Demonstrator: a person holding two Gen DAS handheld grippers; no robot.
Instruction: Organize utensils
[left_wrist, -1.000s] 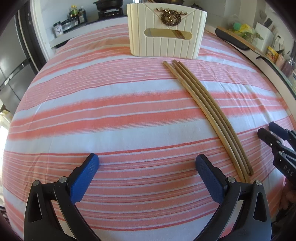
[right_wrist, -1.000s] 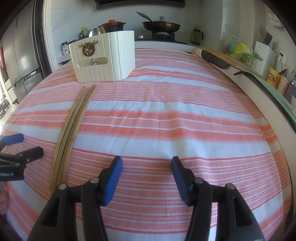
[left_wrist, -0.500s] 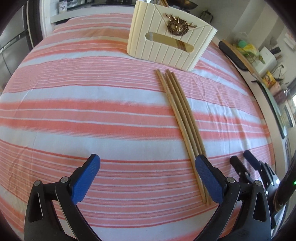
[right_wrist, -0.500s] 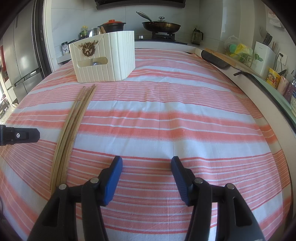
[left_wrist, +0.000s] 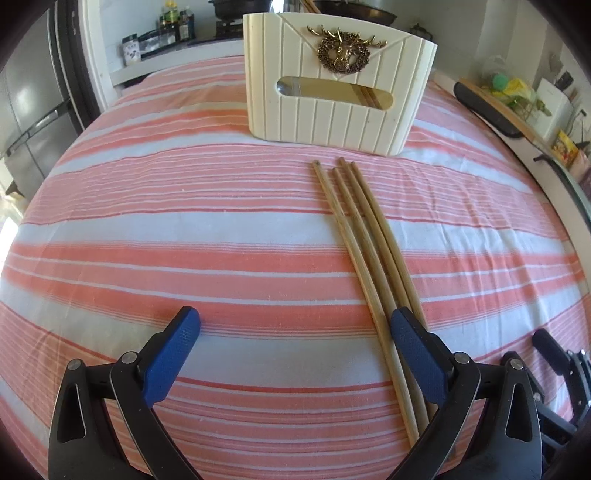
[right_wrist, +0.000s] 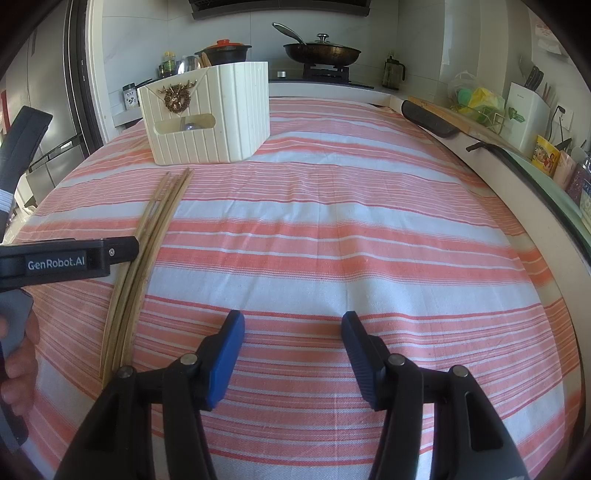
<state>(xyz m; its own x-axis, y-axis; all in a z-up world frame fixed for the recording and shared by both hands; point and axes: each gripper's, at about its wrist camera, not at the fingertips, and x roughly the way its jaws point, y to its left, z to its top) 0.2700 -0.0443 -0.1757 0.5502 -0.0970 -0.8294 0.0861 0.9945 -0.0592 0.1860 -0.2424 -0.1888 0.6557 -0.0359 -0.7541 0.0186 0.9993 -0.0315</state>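
Observation:
Several long wooden chopsticks lie side by side on the striped cloth, tips toward a cream ribbed utensil box with a gold deer emblem. My left gripper is open over the cloth; its right finger lies over the near ends of the chopsticks. My right gripper is open and empty, to the right of the chopsticks. The box holds utensils, with a spoon seen through its slot. The left gripper's body shows at the left edge of the right wrist view.
The red and white striped cloth covers the whole table. A dark tray sits at the far right edge. A stove with a pan and counter items stand behind the table.
My left gripper has moved right and forward over the chopsticks' near ends, and its view has tilted up toward the box. The right gripper has stayed still.

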